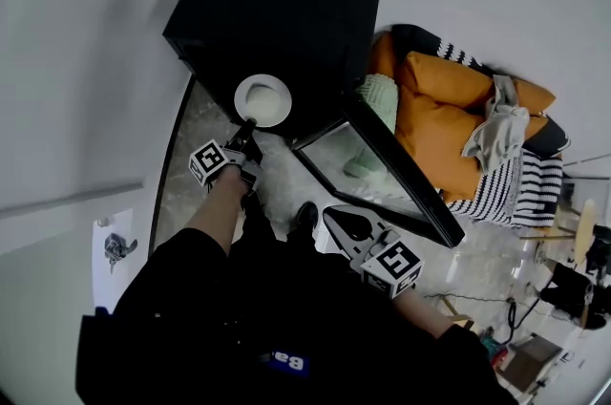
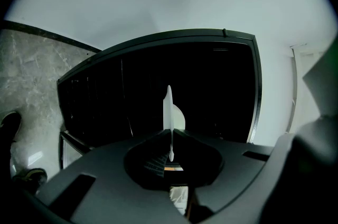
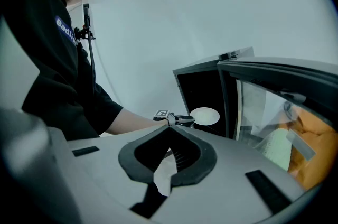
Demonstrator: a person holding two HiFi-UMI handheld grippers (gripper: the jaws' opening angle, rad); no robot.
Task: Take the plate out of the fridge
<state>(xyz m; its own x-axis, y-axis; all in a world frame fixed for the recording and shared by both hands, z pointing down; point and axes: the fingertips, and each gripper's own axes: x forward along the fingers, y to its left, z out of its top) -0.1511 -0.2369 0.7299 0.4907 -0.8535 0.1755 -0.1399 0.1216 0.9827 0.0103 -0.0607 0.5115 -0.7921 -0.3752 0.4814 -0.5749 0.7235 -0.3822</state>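
Plate (image 1: 263,98) is pinched by its near rim in the left claw (image 1: 250,126). The jaws are pressed onto the rim and the white disc stands out ahead of the tips. In the left gripper view the plate shows edge-on, a thin white sliver rising straight up from between the jaws, with the dark cavity of the fridge (image 1: 277,2) directly behind it. In the head view the plate sits at the mouth of the black fridge, just beyond the left claw and roughly level. Whether it is inside or outside the opening, cannot tell.

Right claw (image 1: 329,213) hangs well back from the plate, near the free edge of the open glass door (image 1: 401,172). Its jaws are pressed together with nothing between them. From the right claw, the plate and left claw lie ahead and slightly right, against the fridge's dark interior, with the door pane further right. Orange cushions (image 1: 449,107) lie beyond the door, far right of both claws.
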